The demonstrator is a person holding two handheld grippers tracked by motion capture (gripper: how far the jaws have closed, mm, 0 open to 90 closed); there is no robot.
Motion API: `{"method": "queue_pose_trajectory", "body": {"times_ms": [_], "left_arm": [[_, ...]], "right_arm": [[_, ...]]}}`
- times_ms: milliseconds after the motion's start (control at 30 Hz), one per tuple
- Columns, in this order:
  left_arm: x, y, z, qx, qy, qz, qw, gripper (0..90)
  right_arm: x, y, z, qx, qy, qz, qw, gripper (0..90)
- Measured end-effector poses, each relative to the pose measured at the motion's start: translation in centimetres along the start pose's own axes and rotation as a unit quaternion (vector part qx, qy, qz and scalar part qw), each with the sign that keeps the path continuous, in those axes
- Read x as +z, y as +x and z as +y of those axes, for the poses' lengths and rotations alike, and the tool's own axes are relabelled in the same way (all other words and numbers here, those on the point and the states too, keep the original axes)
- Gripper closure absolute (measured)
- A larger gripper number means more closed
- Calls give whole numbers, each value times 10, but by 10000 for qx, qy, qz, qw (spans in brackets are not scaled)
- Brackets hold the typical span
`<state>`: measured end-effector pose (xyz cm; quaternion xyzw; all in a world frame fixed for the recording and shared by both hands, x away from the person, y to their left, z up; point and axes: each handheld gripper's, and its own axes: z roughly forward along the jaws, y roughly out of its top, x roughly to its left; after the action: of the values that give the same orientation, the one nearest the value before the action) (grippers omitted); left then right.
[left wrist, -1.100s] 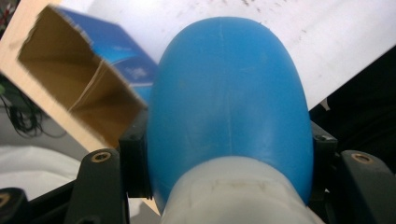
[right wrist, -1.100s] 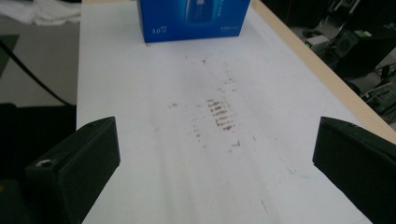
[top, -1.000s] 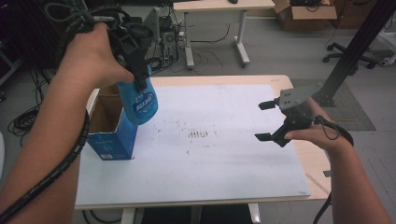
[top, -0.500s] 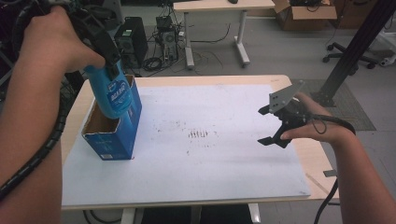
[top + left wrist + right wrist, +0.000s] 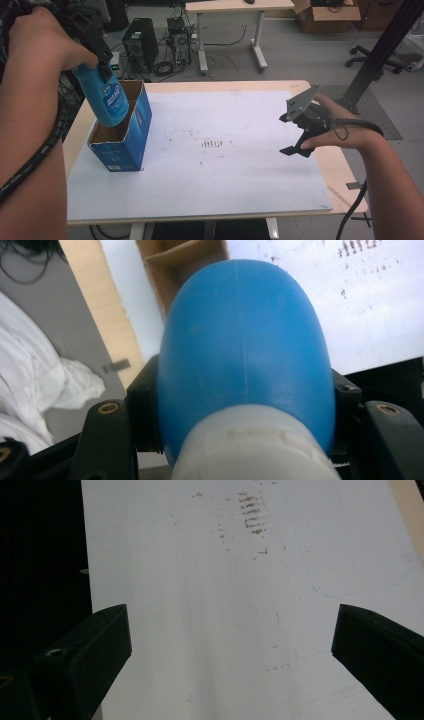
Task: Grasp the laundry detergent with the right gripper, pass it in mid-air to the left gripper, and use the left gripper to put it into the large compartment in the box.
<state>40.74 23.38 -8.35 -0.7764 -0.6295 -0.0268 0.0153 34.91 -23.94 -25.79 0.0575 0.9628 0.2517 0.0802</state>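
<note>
The left gripper (image 5: 102,67), clamped on a blue plastic bottle (image 5: 109,100), hangs over the open blue cardboard box (image 5: 131,142); lowering it in looks next. The right gripper (image 5: 300,131) waits, jaws apart.

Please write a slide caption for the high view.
Left tool holds blue bottle above open blue box.

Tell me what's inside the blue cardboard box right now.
The blue cardboard box stands open, showing bare brown inner walls. The blue bottle, held in the left tongs, hangs over the opening and hides the box's bottom.
</note>
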Motion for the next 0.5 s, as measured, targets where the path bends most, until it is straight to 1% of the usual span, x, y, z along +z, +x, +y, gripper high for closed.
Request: {"method": "queue_pose_trajectory", "body": {"times_ms": [33, 100, 133, 200, 233, 267, 300, 400, 433, 500], "left_arm": [[1, 3, 0, -174, -45, 19, 9998, 381], [3, 8, 1, -409, -59, 43, 9991, 381], [4, 10, 1, -479, -66, 71, 9988, 381], [7, 14, 2, -555, -45, 137, 9984, 381], [9, 16, 2, -620, -55, 128, 9980, 381], [10, 17, 2, -642, -67, 121, 9978, 381], [11, 20, 2, -735, -122, 75, 9972, 381], [13, 23, 3, -784, -148, 32, 9968, 381], [16, 25, 3, -826, -156, 13, 9965, 381], [19, 26, 4, -813, -129, 20, 9966, 381]], "right_arm": [[0, 0, 0, 5, 64, 12, 10000, 27], [0, 0, 0, 38, 127, 18, 9999, 27], [0, 0, 0, 27, 136, 8, 9999, 27], [0, 0, 0, 12, 162, 2, 9999, 28], [0, 0, 0, 12, 146, 16, 9999, 29], [-1, 0, 0, 14, 100, 63, 9999, 29], [-1, 1, 0, 24, 65, 89, 9999, 29], [-2, 0, 0, 58, 17, 128, 9999, 29], [-2, 0, 1, 43, 44, 126, 9999, 29], [-3, 0, 3, 48, 77, 129, 9999, 29]]}}
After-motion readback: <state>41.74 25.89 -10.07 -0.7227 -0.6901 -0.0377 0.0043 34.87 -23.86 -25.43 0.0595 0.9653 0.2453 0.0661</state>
